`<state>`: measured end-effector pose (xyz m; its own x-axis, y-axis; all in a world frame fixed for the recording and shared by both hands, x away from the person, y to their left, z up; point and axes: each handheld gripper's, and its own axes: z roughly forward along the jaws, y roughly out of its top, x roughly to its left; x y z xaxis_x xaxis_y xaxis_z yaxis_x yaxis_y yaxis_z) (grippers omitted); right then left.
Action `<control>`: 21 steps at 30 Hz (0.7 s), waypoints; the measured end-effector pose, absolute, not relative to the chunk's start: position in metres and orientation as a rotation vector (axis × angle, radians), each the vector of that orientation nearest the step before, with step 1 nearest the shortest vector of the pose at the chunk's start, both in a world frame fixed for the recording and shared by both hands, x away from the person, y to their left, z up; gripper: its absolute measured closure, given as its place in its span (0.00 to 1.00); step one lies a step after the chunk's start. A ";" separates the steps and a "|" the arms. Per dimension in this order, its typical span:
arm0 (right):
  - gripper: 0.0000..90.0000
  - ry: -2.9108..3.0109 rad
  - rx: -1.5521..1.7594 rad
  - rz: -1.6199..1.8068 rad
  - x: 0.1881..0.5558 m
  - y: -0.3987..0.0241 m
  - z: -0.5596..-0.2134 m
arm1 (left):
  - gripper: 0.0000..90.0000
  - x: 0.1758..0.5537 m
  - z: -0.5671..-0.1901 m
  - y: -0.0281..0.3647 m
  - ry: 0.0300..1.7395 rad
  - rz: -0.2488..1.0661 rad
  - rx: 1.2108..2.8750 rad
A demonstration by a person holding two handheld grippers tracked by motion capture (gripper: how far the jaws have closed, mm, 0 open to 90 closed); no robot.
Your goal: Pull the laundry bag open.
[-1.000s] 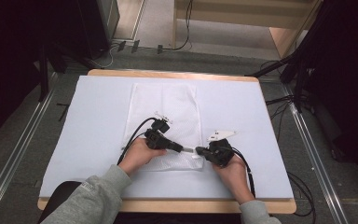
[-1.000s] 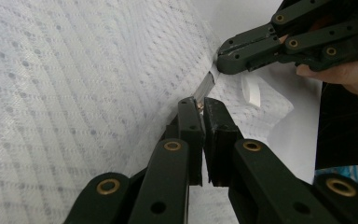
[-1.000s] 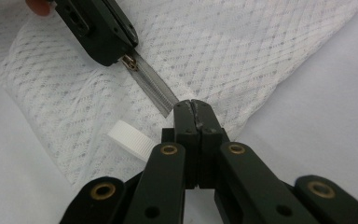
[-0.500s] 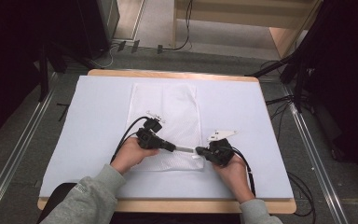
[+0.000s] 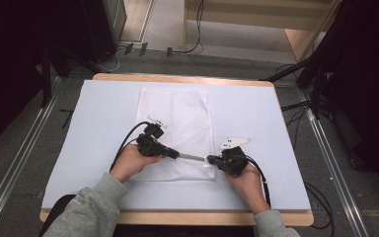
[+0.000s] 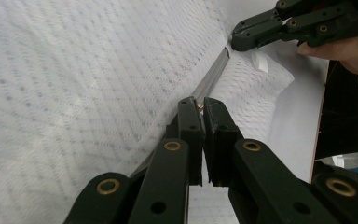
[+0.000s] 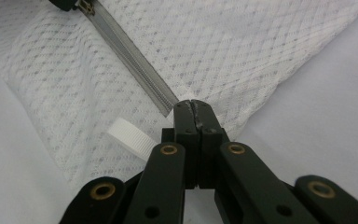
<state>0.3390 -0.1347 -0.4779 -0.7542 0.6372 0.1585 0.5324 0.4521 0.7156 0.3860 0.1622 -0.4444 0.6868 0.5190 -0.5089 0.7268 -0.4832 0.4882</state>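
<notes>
Right gripper (image 5: 211, 159): nearest the table's front edge, on the right; its fingers (image 7: 185, 114) are pressed together on the near end of the zipper, with mesh fabric caught at their tips.
Left gripper (image 5: 176, 154): held to the left of the right one; its fingers (image 6: 189, 121) are nearly closed, pinching a small metal piece at the zipper's other end, likely the slider, though it is too small to be sure.
Zipper (image 5: 193, 157): a grey strip running straight between the two pairs of fingers, stretched from one set of tips to the other. In the left gripper view (image 6: 210, 79) it leads away from the fingertips to the right gripper's closed tips at the top right.
Mesh bag (image 5: 177, 123): white, flat on the table, spreading from the fingers away toward the far edge; its zipper edge lies at the fingertips, and its near right corner sits just below the right gripper's fingers.
White tab (image 7: 129, 138): a ribbed tab on the bag, just left of the right gripper's fingers.
Table (image 5: 256, 113): covered in pale blue, with a wooden rim.
</notes>
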 end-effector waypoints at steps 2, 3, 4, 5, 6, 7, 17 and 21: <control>1.00 2.563 1.038 1.194 0.340 -0.135 -0.478 | 0.98 0.386 -0.443 0.165 0.952 -0.376 2.193; 1.00 2.563 1.038 1.194 0.340 -0.135 -0.478 | 0.98 0.385 -0.443 0.165 0.952 -0.385 2.187; 1.00 2.564 1.035 1.190 0.339 -0.135 -0.478 | 0.98 0.385 -0.443 0.165 0.951 -0.380 2.197; 1.00 2.564 1.035 1.190 0.339 -0.135 -0.478 | 0.98 0.385 -0.444 0.166 0.952 -0.379 2.198; 1.00 2.563 1.036 1.191 0.339 -0.135 -0.478 | 0.98 0.385 -0.444 0.166 0.951 -0.396 2.197; 1.00 2.563 1.034 1.190 0.339 -0.135 -0.478 | 0.98 0.384 -0.444 0.167 0.948 -0.397 2.200; 1.00 2.568 1.033 1.188 0.340 -0.135 -0.478 | 0.98 0.382 -0.446 0.167 0.969 -0.402 2.212; 1.00 2.571 1.031 1.182 0.340 -0.134 -0.477 | 0.98 0.382 -0.446 0.170 0.981 -0.405 2.225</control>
<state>0.3396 -0.1337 -0.4774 -0.7580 0.6330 0.1571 0.5313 0.4596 0.7116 0.3818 0.1699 -0.4458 0.6699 0.5366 -0.5132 0.7423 -0.4981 0.4482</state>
